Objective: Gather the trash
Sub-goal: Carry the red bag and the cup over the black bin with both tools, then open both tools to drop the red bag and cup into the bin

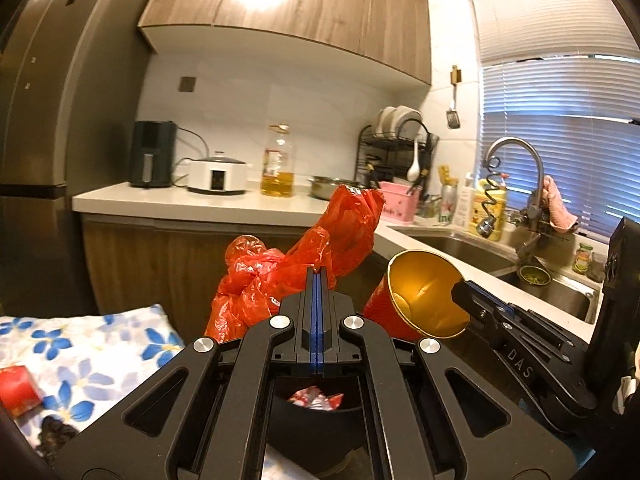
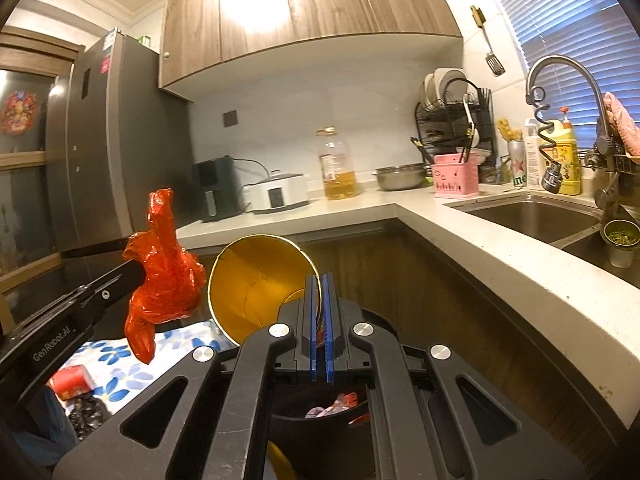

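Note:
My left gripper [image 1: 317,276] is shut on a crumpled red plastic bag [image 1: 296,268] and holds it in the air; the bag also shows in the right wrist view [image 2: 164,276]. My right gripper [image 2: 320,280] is shut on the rim of a red paper cup with a gold inside [image 2: 256,284], tilted with its mouth toward the camera; the cup also shows in the left wrist view [image 1: 424,292]. A black bin [image 1: 316,420] with wrappers in it sits below both grippers, also seen in the right wrist view [image 2: 320,424].
A table with a blue-flowered cloth [image 1: 92,344] at the left bears a red packet [image 1: 18,388]. The white L-shaped counter [image 2: 500,256] holds an oil bottle [image 1: 278,164], a cooker, a dish rack and a sink [image 1: 472,248]. A fridge [image 1: 44,120] stands at the left.

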`<state>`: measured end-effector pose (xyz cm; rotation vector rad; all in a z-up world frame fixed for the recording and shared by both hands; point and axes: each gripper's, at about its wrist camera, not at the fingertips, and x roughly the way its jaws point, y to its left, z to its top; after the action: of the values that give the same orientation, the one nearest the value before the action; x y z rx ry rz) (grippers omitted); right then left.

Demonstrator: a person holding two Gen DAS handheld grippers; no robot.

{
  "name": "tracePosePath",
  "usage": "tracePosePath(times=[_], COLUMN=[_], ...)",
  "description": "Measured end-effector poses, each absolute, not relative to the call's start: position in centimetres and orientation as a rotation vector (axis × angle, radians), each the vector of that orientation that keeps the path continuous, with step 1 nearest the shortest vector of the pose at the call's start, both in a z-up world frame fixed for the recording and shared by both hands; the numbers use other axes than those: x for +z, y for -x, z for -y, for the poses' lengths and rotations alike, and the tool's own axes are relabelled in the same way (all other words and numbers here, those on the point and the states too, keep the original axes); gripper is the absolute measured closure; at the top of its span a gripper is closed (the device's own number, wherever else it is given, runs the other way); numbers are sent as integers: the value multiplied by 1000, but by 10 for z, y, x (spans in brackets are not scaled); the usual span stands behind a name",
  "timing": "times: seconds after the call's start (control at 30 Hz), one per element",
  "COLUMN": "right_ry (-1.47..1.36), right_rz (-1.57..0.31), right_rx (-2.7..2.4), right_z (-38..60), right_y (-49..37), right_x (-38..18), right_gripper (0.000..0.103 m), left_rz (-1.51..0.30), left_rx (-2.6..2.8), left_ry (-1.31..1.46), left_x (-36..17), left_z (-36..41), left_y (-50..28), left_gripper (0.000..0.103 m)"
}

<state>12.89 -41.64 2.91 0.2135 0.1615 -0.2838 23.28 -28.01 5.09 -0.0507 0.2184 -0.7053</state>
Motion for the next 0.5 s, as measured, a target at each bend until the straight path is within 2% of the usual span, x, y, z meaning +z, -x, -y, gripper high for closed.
tracePosePath(times=[0.5], right_ry=[-229], right_rz=[-211], right_rx=[-300], right_z=[443], right_y=[-152], right_x=[13], right_gripper=[99], left_rz=[-278], left_rx=[-811], left_ry=[49], left_x=[18], left_z=[315], left_y=[-266], left_gripper=[103])
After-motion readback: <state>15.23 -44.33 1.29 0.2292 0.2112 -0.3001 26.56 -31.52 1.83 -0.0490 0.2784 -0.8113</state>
